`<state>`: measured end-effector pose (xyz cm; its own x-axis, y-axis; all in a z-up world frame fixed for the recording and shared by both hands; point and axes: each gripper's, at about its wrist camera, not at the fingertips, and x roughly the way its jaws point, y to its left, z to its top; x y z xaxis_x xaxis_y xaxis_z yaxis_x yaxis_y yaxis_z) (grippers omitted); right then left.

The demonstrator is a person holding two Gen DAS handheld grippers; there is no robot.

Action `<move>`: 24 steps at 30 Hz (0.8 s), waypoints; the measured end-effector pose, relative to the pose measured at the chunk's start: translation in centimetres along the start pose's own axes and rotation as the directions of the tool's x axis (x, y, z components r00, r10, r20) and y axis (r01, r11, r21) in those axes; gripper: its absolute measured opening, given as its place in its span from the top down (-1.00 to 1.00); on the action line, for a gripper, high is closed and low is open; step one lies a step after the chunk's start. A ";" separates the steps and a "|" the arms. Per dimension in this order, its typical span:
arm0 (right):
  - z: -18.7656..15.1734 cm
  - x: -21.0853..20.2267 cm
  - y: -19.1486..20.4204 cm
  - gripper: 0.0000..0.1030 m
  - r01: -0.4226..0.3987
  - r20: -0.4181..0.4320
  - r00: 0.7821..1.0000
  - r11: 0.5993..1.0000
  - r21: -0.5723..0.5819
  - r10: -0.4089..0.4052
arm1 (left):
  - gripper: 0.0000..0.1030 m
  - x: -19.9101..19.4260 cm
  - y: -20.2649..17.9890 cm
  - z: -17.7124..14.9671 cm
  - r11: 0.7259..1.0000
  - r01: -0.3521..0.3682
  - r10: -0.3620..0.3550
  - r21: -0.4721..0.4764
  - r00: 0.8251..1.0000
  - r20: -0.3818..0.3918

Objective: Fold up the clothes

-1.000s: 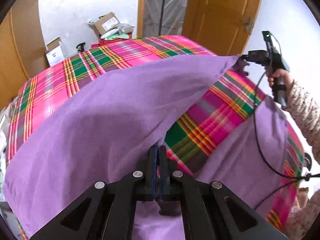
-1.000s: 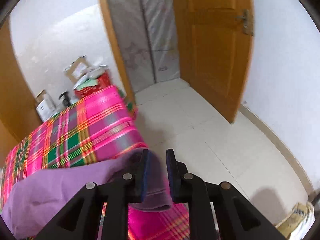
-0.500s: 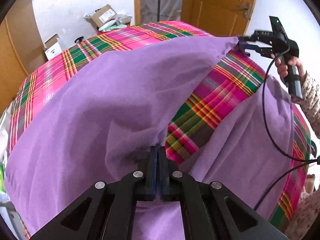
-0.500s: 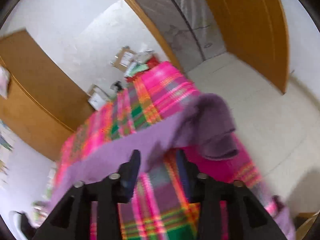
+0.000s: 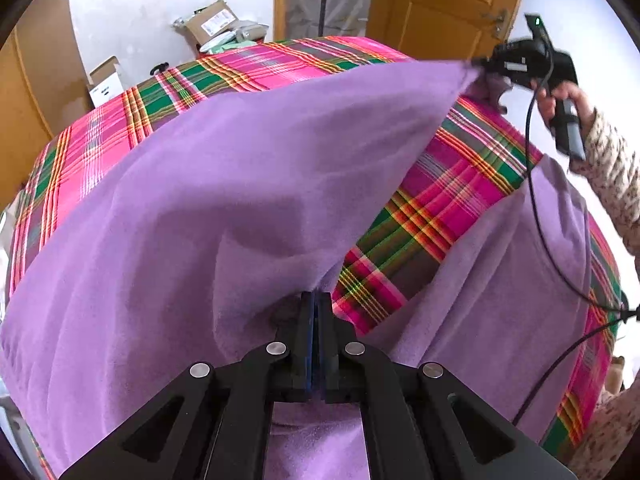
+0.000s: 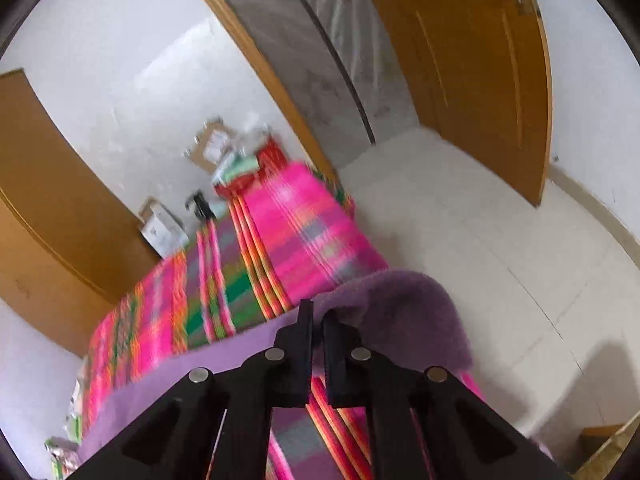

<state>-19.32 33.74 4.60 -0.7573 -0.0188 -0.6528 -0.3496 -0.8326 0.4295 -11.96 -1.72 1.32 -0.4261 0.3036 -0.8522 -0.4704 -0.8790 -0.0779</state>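
Purple cloth [image 5: 224, 200] spread over plaid bed [image 5: 460, 184], one edge lifted clear of bed. Left gripper [image 5: 314, 312] clenched on near corner; right gripper [image 6: 318, 320] pinching far corner, seen beyond bed's far right side in left view. Judged early: first fold under way, raised edge not yet laid over; no finished crease visible. Remaining folds outstanding.

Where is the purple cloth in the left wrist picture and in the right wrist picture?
Left wrist view: the purple cloth fills the centre and left, stretched from the left claw to the right claw.
Right wrist view: it bunches at lower centre, around the right claw.
Shared landmark: the pink plaid bedspread.
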 end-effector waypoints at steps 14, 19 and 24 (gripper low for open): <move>-4.0 -0.1 -4.5 0.91 0.031 -0.132 0.991 0.999 0.037 -0.026 | 0.97 0.1 0.3 0.0 1.000 0.020 -0.020 -0.001 1.000 -0.005; -4.5 0.1 -6.1 0.80 0.056 -0.165 0.985 0.996 0.072 -0.043 | 0.97 0.2 0.5 0.1 1.000 0.023 -0.023 -0.005 1.000 -0.010; -3.7 -1.9 -5.6 0.77 0.132 -0.052 0.990 0.990 0.041 -0.130 | 0.97 0.1 0.4 0.1 1.000 0.022 -0.022 -0.003 1.000 -0.011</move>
<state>-13.88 36.44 1.15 -0.6756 0.0605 -0.7348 -0.4687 -0.8046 0.3647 -12.31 -2.00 1.22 -0.4072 0.3190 -0.8558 -0.4778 -0.8730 -0.0981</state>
